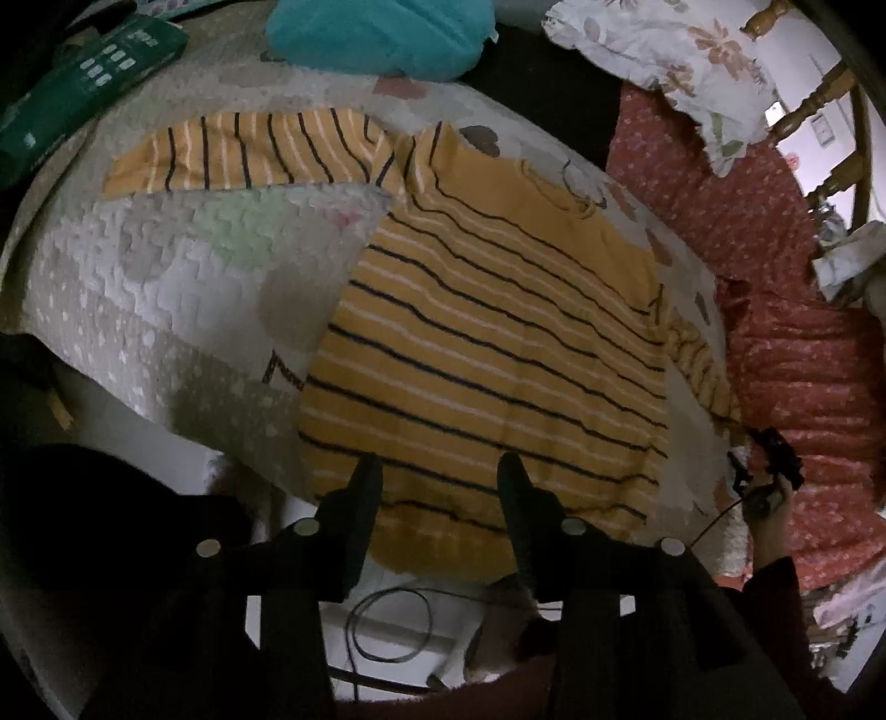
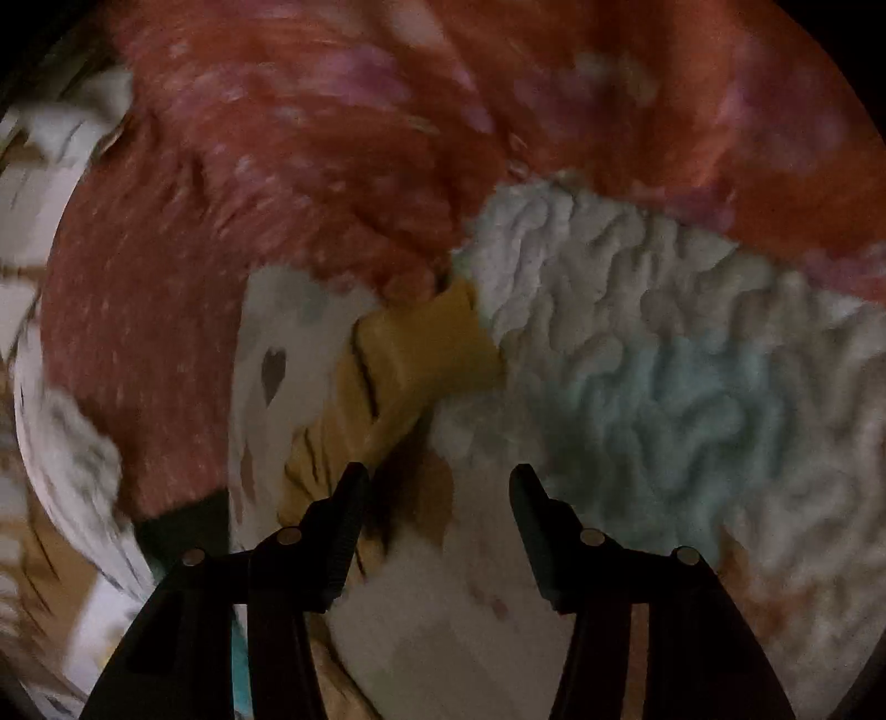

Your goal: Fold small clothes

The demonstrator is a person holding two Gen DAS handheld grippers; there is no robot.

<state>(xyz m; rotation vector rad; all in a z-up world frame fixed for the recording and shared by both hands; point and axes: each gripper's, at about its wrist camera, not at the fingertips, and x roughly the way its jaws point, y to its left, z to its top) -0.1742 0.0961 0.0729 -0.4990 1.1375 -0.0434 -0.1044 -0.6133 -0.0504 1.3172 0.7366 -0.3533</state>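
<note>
A yellow sweater (image 1: pixel 487 354) with dark and white stripes lies flat on a pale quilt (image 1: pixel 166 288). One sleeve (image 1: pixel 249 149) stretches out to the left, the other (image 1: pixel 698 360) runs down its right side. My left gripper (image 1: pixel 438 462) hovers open over the hem, nothing between its fingers. The right gripper (image 1: pixel 767 459) shows small at the right edge, in a person's hand, near the right sleeve's end. In the blurred right wrist view, the right gripper (image 2: pixel 437 482) is open and empty. The yellow sleeve cuff (image 2: pixel 432 343) lies just ahead, by its left finger (image 2: pixel 343 509).
A red dotted bedspread (image 1: pixel 775 249) borders the quilt on the right. A teal garment (image 1: pixel 382 33), a green box (image 1: pixel 83 72) and a floral pillow (image 1: pixel 664 61) lie at the far side. A wooden frame (image 1: pixel 819 94) stands behind. A cable (image 1: pixel 387 626) loops below the bed edge.
</note>
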